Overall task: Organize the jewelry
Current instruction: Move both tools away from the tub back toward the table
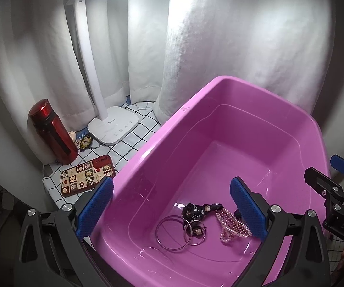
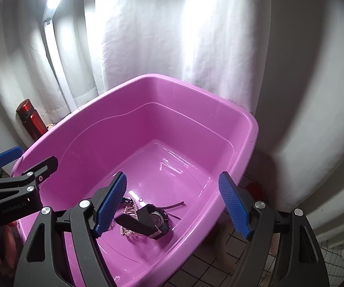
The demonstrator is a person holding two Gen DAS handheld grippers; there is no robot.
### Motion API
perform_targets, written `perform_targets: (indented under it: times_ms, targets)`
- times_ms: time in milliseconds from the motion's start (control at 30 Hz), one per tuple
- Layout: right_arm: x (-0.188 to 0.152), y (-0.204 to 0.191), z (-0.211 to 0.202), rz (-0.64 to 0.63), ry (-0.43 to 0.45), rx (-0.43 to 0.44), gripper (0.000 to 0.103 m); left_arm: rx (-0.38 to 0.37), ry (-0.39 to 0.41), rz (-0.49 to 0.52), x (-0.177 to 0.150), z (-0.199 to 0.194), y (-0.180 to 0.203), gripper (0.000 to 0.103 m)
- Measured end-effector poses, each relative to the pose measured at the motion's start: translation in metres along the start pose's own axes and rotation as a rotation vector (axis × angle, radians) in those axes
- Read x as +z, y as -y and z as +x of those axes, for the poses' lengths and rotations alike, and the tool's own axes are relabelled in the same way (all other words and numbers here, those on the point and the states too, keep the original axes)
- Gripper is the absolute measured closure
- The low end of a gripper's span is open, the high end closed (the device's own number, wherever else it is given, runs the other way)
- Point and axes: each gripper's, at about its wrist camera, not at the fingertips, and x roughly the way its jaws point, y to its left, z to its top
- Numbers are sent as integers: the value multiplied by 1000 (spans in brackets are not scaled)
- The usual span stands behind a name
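White curtains hang behind the checked surface [image 1: 133, 141]. In the pink tub [image 1: 219, 143] lie bangles [image 1: 172, 234], a pearl clip [image 1: 231, 224] and a watch [image 2: 152, 222]. I hold both grippers, left [image 1: 172, 210] and right [image 2: 172, 205], with jaws spread and empty; I should descend slowly on one piece only.

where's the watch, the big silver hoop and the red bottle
watch [image 2: 156, 222], right wrist view, on its dial
silver hoop [image 1: 158, 239], left wrist view, on its left rim
red bottle [image 1: 52, 131], left wrist view, mid body
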Motion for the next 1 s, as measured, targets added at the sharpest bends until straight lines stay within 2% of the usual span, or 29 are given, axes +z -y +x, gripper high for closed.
perform_targets:
  times_ms: [1000]
  targets:
    - [-11, 5, -28, 13, 33, 28, 27, 21, 9, 7, -4, -31, 13, 7]
